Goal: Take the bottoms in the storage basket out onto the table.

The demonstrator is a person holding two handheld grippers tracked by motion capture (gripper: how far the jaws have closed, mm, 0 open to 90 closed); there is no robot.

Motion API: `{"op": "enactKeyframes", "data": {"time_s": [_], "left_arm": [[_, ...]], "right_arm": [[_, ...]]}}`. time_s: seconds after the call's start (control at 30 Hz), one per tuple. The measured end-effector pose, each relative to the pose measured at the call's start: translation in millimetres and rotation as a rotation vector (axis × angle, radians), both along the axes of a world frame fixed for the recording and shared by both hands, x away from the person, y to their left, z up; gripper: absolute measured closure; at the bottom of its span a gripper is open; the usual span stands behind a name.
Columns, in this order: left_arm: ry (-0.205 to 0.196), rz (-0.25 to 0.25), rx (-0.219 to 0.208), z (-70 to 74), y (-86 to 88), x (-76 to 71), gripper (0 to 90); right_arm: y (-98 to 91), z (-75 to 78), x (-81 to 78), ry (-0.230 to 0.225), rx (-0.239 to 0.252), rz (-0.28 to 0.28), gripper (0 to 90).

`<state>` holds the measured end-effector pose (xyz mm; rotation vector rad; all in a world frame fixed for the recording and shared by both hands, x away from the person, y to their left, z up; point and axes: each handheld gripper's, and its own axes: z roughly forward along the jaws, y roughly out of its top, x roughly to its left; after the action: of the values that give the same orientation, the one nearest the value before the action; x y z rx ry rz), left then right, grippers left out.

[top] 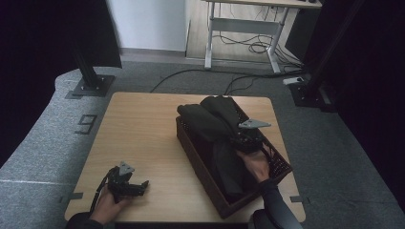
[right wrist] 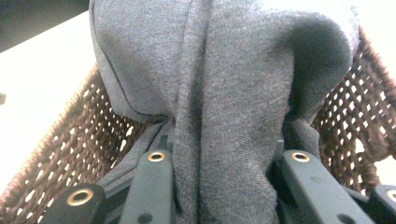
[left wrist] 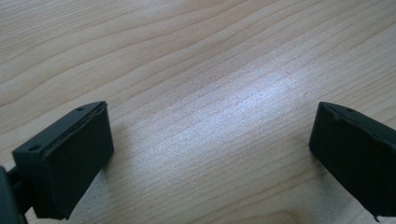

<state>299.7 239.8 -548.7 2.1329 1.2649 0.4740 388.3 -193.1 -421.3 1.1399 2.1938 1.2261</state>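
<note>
A dark grey cloth [top: 215, 125] lies bunched in a dark brown wicker basket [top: 198, 164] on the right half of the wooden table, its far part heaped over the basket's far end. My right gripper [top: 244, 139] is over the basket, shut on a fold of the cloth [right wrist: 224, 116]. The fold rises between the jaws of that gripper [right wrist: 224, 179], with basket weave [right wrist: 70, 154] on both sides. My left gripper [top: 139, 186] rests near the table's front left edge. In its own view the left gripper [left wrist: 210, 154] is open over bare wood [left wrist: 196, 60].
The table [top: 143, 129] has free room to the left of the basket. The basket sits askew, its near corner close to the front edge. Beyond the table are grey floor, cables [top: 248, 78] and a desk frame [top: 241, 26].
</note>
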Motion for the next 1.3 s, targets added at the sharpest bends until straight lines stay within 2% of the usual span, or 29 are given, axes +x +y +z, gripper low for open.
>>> {"op": "enactKeyframes", "data": {"time_s": [0.43, 1.3], "left_arm": [[0.002, -0.001, 0.001, 0.2, 0.2, 0.0, 0.0], [0.002, 0.004, 0.0, 0.2, 2.5, 0.2, 0.0]], "right_arm": [[-6.5, 24.8, -2.7, -0.058, 0.042, -0.02, 67.4], [-16.8, 84.1, -11.8, -0.162, 0.065, -0.03, 67.4]]}}
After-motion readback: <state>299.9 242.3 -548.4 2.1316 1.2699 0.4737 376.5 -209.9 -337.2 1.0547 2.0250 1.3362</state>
